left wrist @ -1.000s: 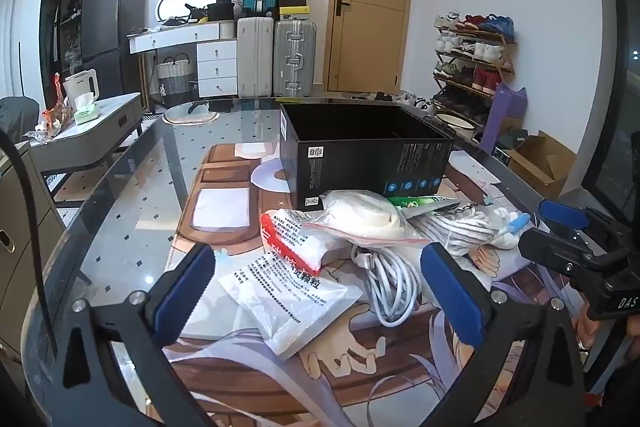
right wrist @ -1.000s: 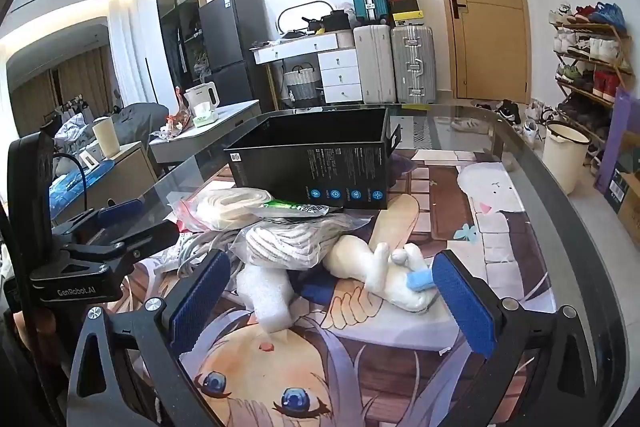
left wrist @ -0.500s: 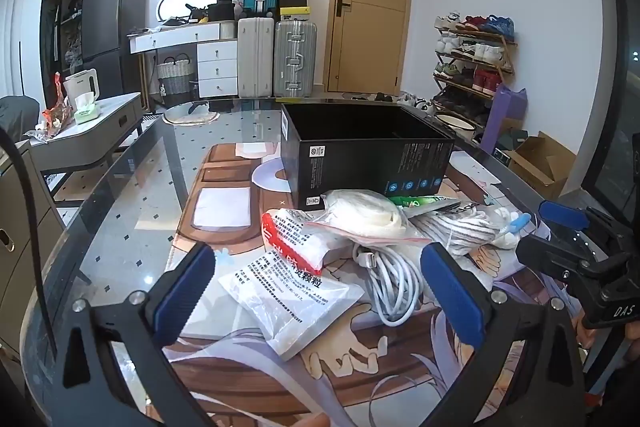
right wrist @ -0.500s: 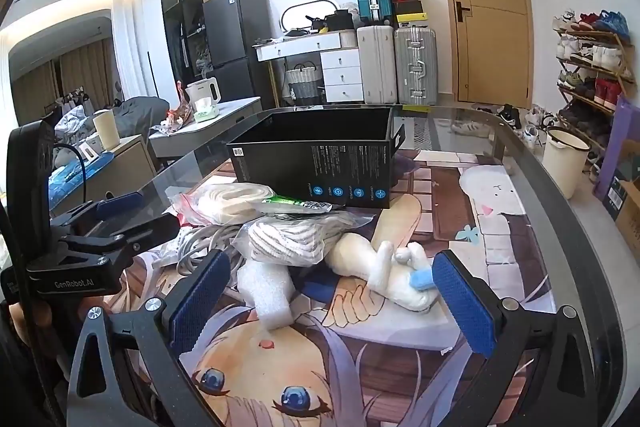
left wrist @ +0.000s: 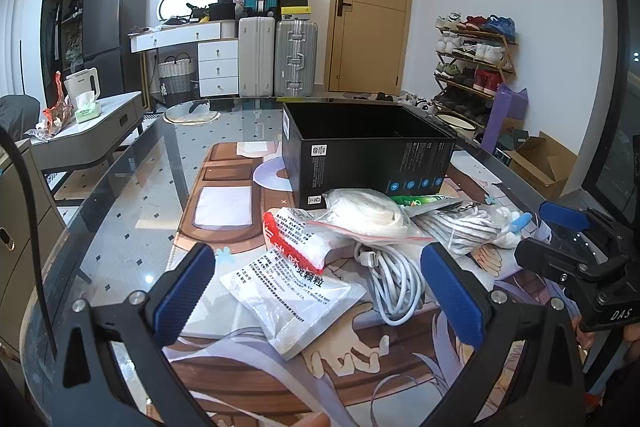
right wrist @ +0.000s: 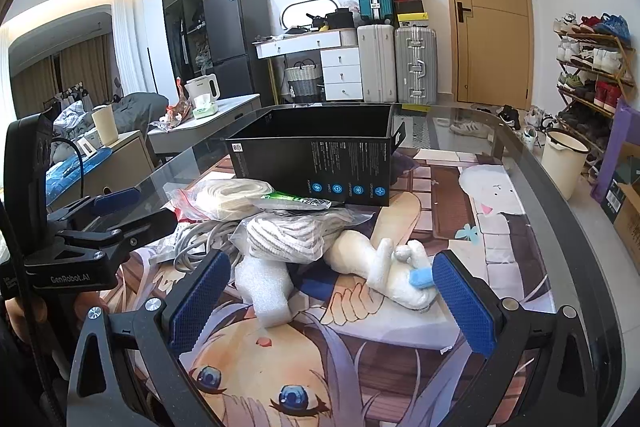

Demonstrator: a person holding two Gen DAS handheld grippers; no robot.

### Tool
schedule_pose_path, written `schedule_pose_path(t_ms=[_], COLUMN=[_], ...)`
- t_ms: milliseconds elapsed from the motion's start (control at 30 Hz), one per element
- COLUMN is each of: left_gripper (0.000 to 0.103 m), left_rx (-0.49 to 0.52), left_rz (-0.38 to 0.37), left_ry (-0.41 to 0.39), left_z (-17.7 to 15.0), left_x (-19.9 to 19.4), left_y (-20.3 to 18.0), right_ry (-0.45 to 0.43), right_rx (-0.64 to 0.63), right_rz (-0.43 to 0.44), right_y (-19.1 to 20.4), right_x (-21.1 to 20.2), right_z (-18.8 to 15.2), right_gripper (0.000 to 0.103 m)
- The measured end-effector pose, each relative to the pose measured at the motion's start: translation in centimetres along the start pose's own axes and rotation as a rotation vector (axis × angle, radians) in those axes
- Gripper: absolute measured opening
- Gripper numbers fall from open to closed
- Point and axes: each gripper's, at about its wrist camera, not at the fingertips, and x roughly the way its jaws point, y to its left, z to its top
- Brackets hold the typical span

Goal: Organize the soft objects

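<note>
White and soft, the heap has not shifted from a second ago; both views match, bar a slight drift of the right wrist camera. In the left view the heap lies at the centre: a flat white pouch with black print lowest, a red-edged bag at its 12 o'clock, a clear bag of cream cord above that, and a coiled grey cable at 3 o'clock from the pouch. A striped cloth bag sits at the heap's right, touching a plush toy and a foam piece. The black box stands open-topped at 12 o'clock, just behind the heap, on a glass table with a printed mat.

Left gripper hovers spread wide above the pouch, holding nothing. Right gripper is equally wide, empty, over the foam and plush.
</note>
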Motion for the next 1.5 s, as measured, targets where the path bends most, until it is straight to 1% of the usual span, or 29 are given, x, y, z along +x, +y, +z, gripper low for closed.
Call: schedule_pose_path(t_ms=[167,1500], left_gripper=[0.103,0.103], left_rx=[0.001,0.004], left_rz=[0.001,0.004], left_ry=[0.001,0.004], left_z=[-0.39,-0.31], left_x=[-0.03,0.23], left_y=[0.4,0.53], right_ry=[0.002,0.007], right_rx=[-0.001,0.001], right_rz=[-0.001,-0.009], right_y=[0.0,-0.4], right_x=[0.05,0.21], right_z=[-0.05,-0.4], right_gripper=[0.103,0.103])
